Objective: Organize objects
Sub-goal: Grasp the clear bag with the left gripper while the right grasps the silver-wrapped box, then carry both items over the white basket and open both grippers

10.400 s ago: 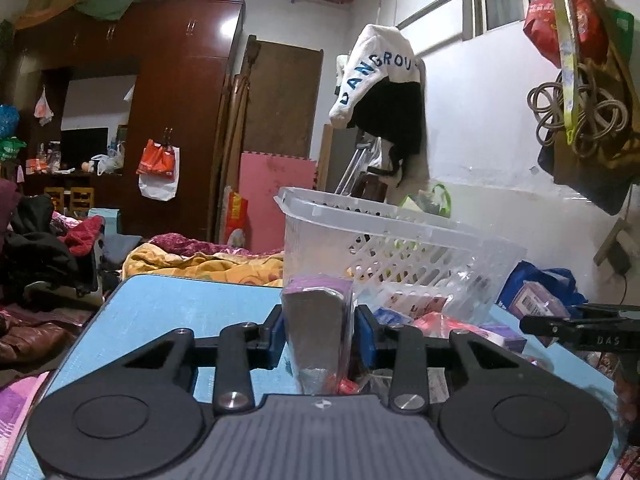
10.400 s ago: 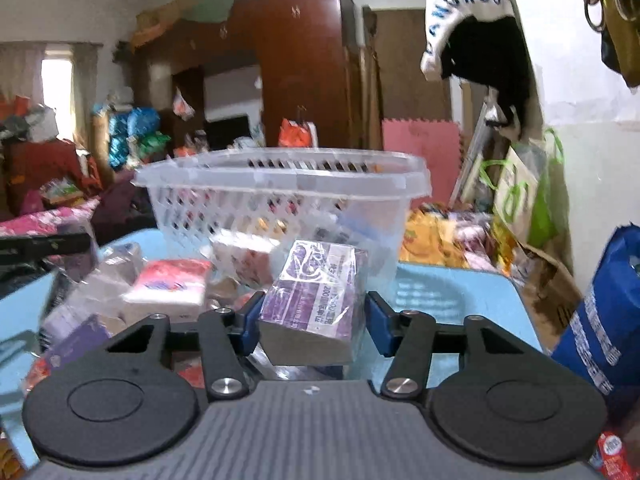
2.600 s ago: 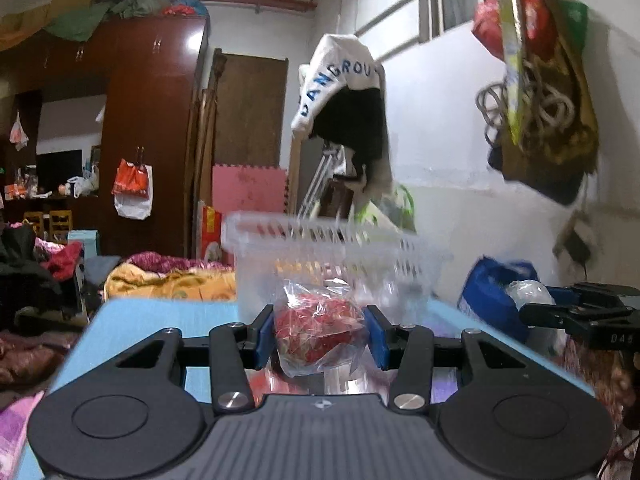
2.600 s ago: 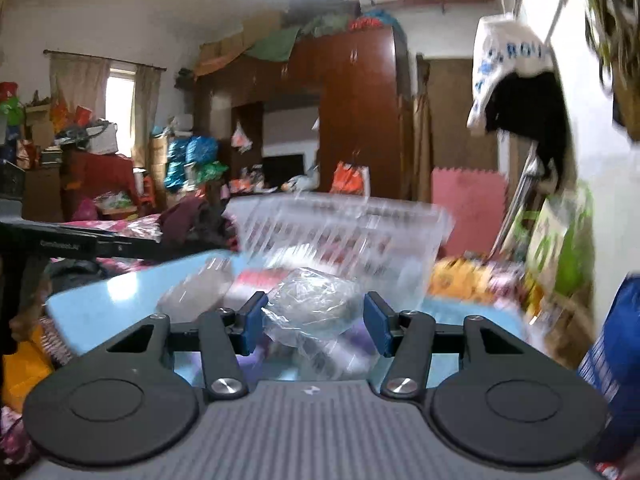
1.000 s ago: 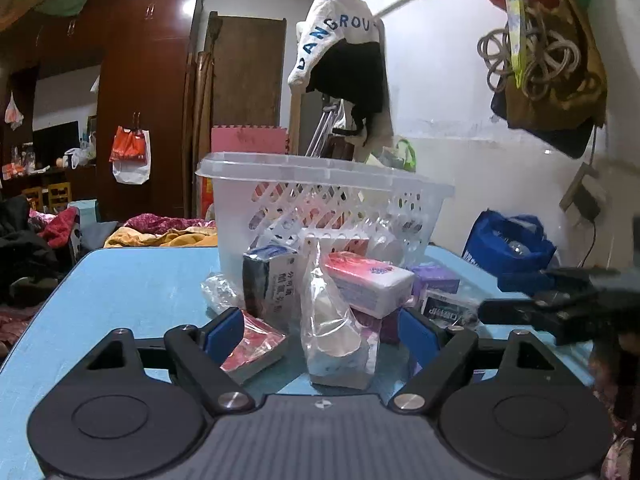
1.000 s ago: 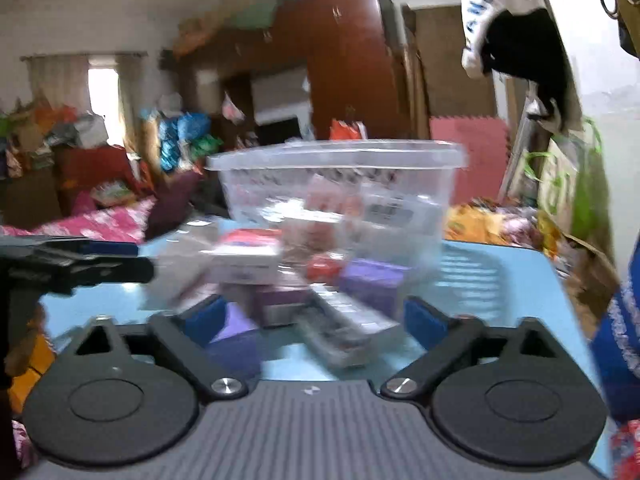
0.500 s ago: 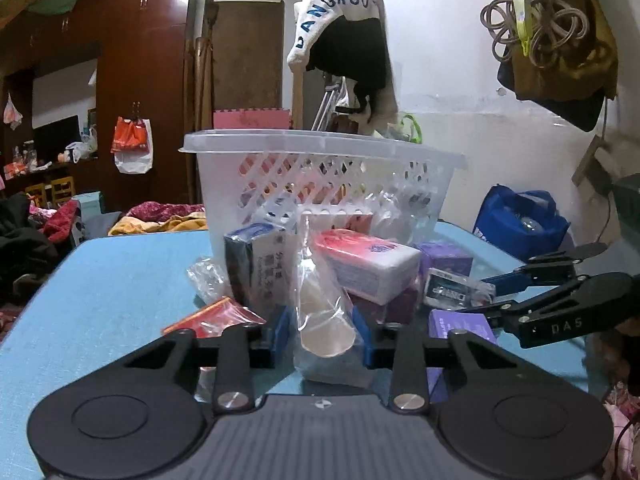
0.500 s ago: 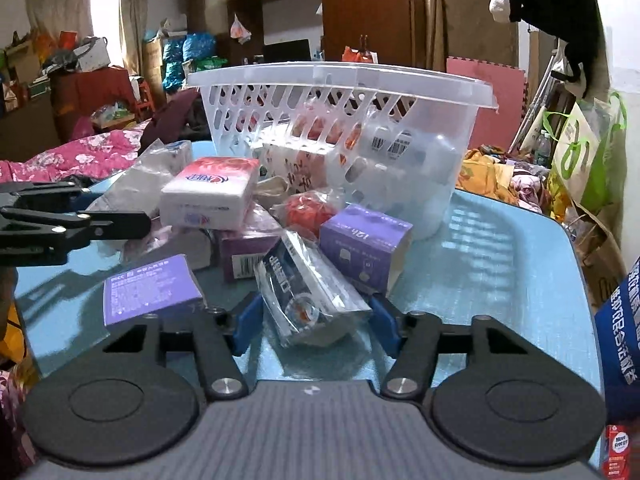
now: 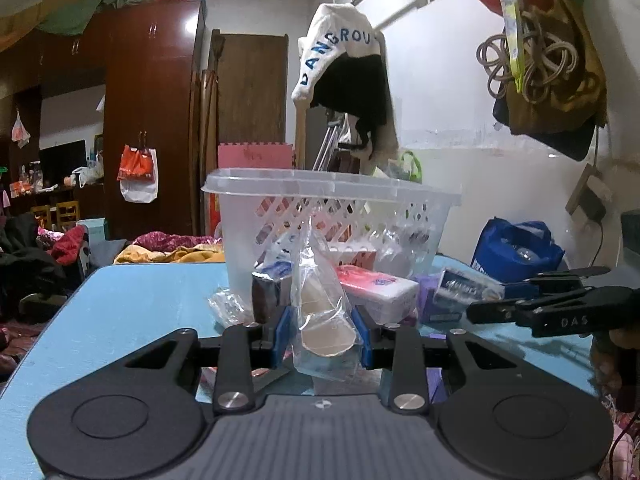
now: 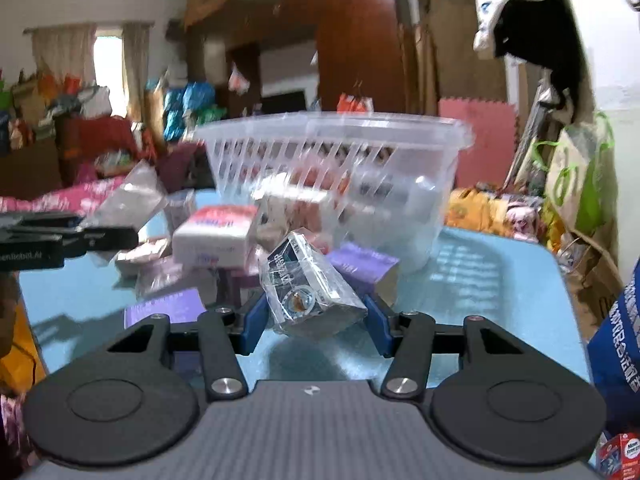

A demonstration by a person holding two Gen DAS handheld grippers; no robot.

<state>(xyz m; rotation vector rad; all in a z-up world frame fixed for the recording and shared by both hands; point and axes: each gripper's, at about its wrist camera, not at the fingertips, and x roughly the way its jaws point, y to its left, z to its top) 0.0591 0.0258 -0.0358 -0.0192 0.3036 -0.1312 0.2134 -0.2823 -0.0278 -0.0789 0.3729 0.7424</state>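
My left tongs [image 9: 320, 338] pinch a clear bag [image 9: 325, 312] between the blue pads, its long axis upright, the twisted neck pointing up toward the basket [image 9: 332, 216] and a pale round thing at the bottom facing me. My right tongs [image 10: 316, 322] pinch a wrapped pack [image 10: 308, 290] just above the counter [image 10: 500, 280]; its long axis runs away from me and up to the left, the printed end face toward the camera. This view is a bit blurred, so I cannot read the print. The basket stands on the counter straight ahead in both views, with packs inside. Before it lie a white-and-red pack [image 10: 218, 234], a purple box [image 10: 366, 266] and a flat purple pack [image 10: 168, 308]. In the left view I see the right tongs off to the right, beside the pile
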